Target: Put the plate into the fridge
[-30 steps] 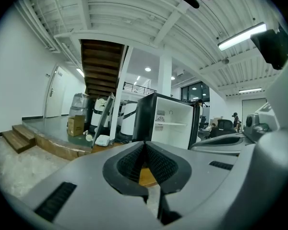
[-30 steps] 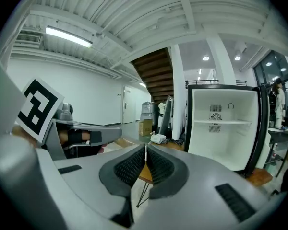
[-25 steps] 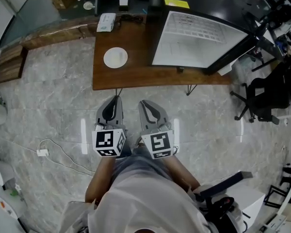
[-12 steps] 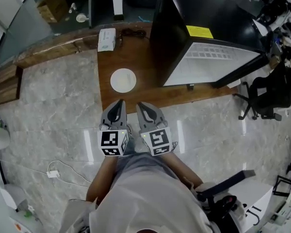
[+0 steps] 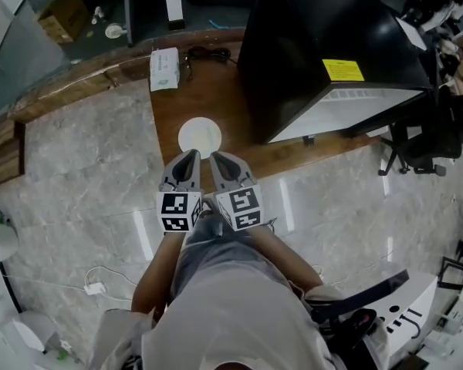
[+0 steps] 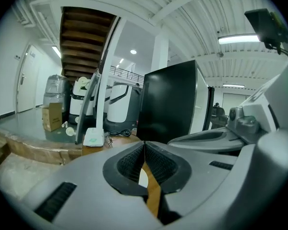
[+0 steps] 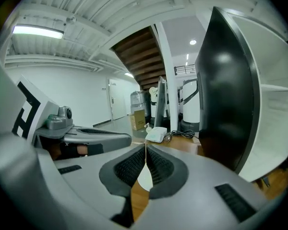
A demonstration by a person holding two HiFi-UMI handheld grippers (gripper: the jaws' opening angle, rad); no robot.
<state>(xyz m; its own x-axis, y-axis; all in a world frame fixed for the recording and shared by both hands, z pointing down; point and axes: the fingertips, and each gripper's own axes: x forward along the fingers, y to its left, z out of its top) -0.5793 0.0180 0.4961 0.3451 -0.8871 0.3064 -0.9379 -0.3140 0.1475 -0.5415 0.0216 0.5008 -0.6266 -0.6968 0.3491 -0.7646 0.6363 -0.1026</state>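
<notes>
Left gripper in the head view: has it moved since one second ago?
Yes. The left gripper has moved forward, from over the floor to the wooden table, its tip now beside the white plate.

We count one white plate (image 5: 199, 137), one black fridge (image 5: 324, 52), one wooden table (image 5: 220, 91), one white box (image 5: 164, 69), and two grippers: left gripper (image 5: 190, 157), right gripper (image 5: 218, 160).

Grey marbled floor (image 5: 77, 176) spreads left of the left hand-held gripper (image 5: 190, 156). A wooden tabletop (image 5: 216, 91) extends ahead of it, and a black office chair (image 5: 441, 126) stands well to its right. Beyond, a brown staircase (image 6: 84, 42) climbs under a ribbed white ceiling (image 6: 206, 13) with a strip light (image 6: 237, 39).
</notes>
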